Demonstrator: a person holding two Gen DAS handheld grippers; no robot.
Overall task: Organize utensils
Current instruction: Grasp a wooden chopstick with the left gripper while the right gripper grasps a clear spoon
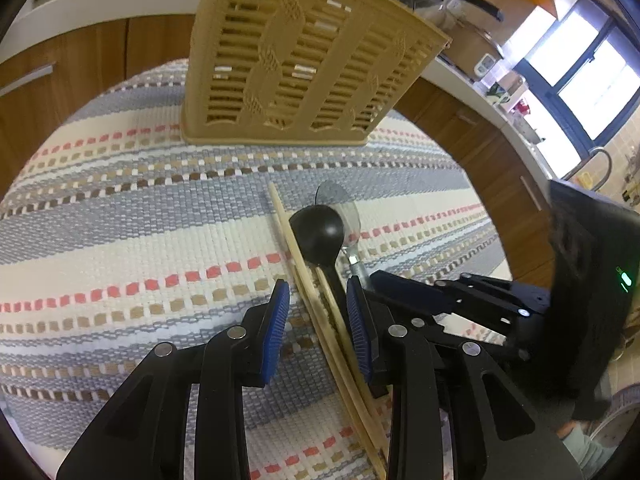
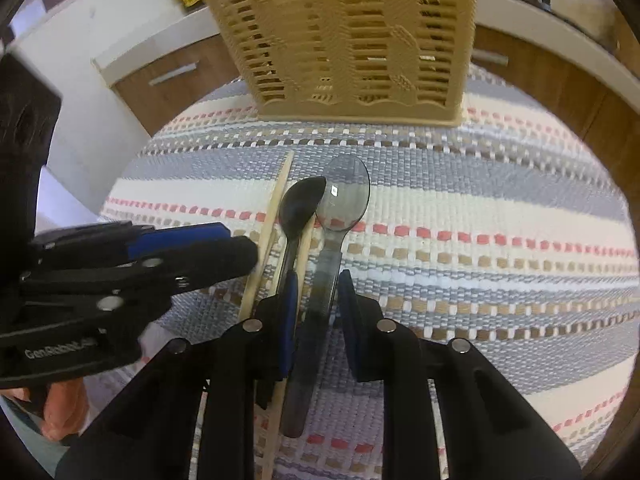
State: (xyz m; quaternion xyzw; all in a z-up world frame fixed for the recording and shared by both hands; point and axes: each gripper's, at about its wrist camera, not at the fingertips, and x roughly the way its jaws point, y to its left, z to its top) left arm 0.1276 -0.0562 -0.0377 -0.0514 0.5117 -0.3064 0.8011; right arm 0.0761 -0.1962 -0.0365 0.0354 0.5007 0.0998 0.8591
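Even daylight from a bright window (image 1: 592,80), soft shadows, heavy fisheye curving, dark vignetted corners

The basket (image 1: 296,60) loses its top rim to the frame edge in both views (its contents can't be made out). The chopsticks (image 1: 320,312) run under the left gripper (image 1: 318,320), and the clear spoon (image 2: 345,196) handle passes beneath the right gripper (image 2: 318,316)

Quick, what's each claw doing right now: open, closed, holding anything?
Left claw: open, straddling the chopsticks and black spoon, gripping nothing.
Right claw: open around the clear spoon handle, not clamped.
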